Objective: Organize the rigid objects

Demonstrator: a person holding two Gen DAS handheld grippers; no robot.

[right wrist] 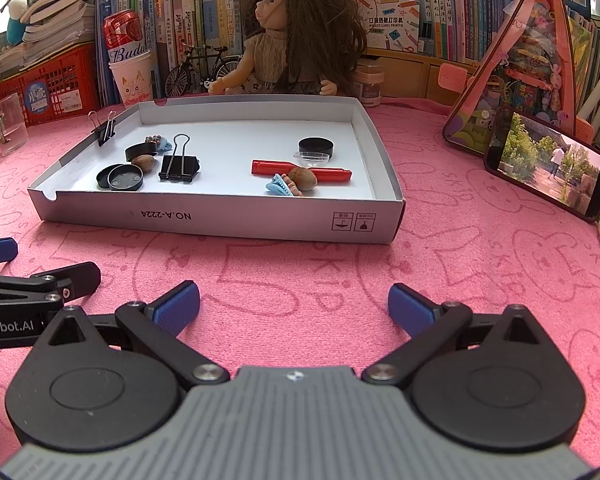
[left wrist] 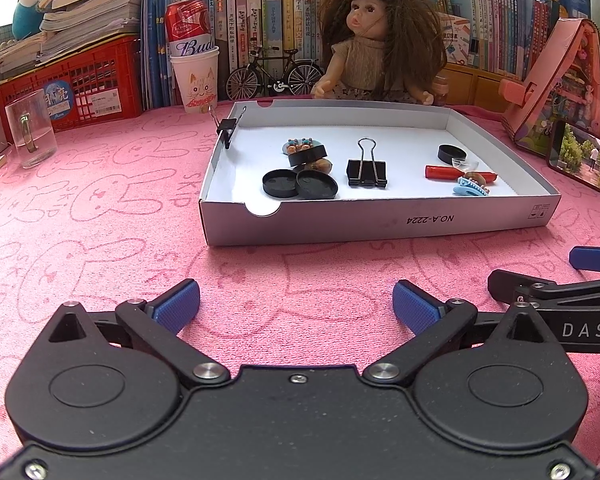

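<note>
Left gripper [left wrist: 296,300]: bottom centre of its view, jaws spread wide, nothing between the blue pads, hovering over the pink cloth [left wrist: 100,216].
Right gripper [right wrist: 294,300]: same pose, jaws wide apart, holding nothing; its side pokes into the lower right of the left view.
White box [left wrist: 380,220]: mid-frame on the cloth, open-topped, just beyond both grippers.
Box contents, left: black round lids [left wrist: 300,184] clustered, big binder clip [left wrist: 367,172] beside them.
Box contents, right: red marker [right wrist: 300,170] with a nut [right wrist: 302,178] and blue hair clip [right wrist: 282,186] touching it; black cap [right wrist: 316,147] behind.
Small binder clip [left wrist: 228,128]: clamped on the box's left wall.
Background: doll [left wrist: 374,40] behind the box, phone [right wrist: 548,164] at right.
</note>
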